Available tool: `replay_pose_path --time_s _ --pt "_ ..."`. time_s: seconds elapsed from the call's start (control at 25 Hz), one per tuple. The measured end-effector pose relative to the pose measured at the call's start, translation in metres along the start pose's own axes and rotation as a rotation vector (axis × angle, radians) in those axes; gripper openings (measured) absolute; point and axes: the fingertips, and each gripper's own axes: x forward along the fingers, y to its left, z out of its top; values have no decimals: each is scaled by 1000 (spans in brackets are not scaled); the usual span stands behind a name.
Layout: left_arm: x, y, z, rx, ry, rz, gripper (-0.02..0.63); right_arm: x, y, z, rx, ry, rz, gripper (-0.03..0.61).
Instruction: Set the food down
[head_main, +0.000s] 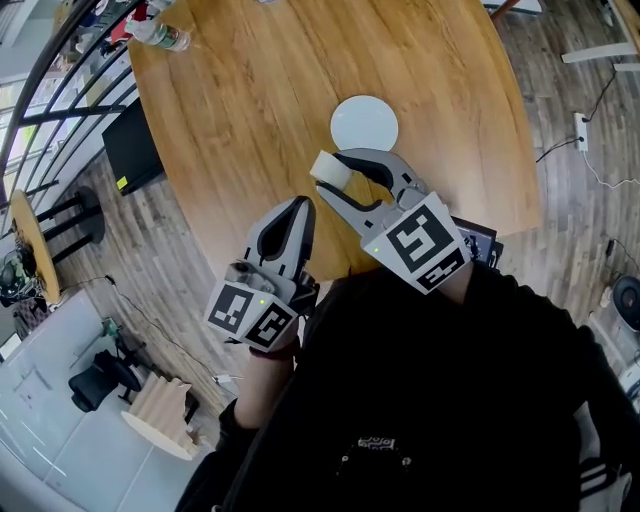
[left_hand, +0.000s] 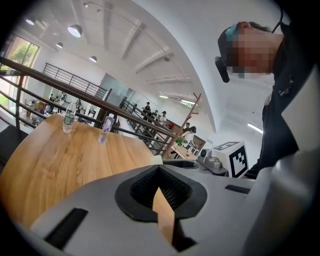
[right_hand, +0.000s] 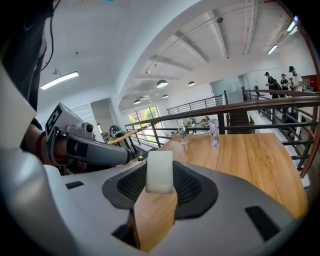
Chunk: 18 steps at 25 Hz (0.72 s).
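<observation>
right gripper (head_main: 338, 172): closed on one pale, soft-looking block of food (right_hand: 159, 171), pinched at the jaw tips.
left gripper (head_main: 298, 210): jaws drawn together to a sliver with nothing between them. It sits beside and a little behind the right one.
food, where: off the surface (head_main: 250, 110), in the air over its near part, just short of the white plate (head_main: 364, 123).
step, as I read it: carry the block over the plate and put it down there.
doing it well: go forward until the block is over the plate's middle. Lower until its underside rests, and only then ease the jaws apart. Back out along the jaw line so the pads don't drag it. Keep the grip light, since the block looks squashable. The left gripper should stay clear of the plate.
count: food, one. plate, one. bottles, two, (right_hand: 183, 134) and (right_hand: 214, 134), at the far edge. grippers, two.
</observation>
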Motion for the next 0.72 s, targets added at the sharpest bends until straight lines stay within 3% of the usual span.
replay_pose_path --time_s 0.72 --pt "-9 15 -29 -80 39 106 5 30 -28 -34 -6 54 -36 173"
